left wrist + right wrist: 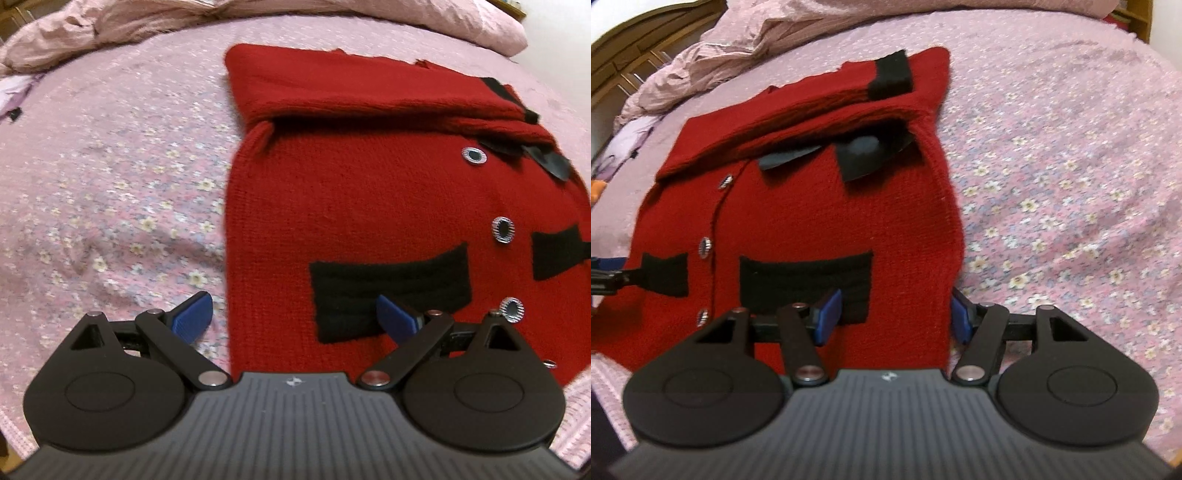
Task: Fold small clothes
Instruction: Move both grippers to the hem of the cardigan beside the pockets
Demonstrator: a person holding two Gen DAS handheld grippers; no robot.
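Straddling red cardigan [369, 206] edges, jaws spread

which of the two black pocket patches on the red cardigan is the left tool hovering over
The wider black patch, on the panel left of the button row: the left tool has one blue finger over its lower edge. The smaller patch lies beyond the buttons, clear of the tool.

Both wrist cameras are looking forward and down, close over the near edge of a red cardigan [369, 206] lying on the bed [110, 184]. The left one is sitting over its left edge, the right one over its right edge [849, 206]. Both are sharing the cardigan's front and the bedding [798, 22] bunched at the far side.
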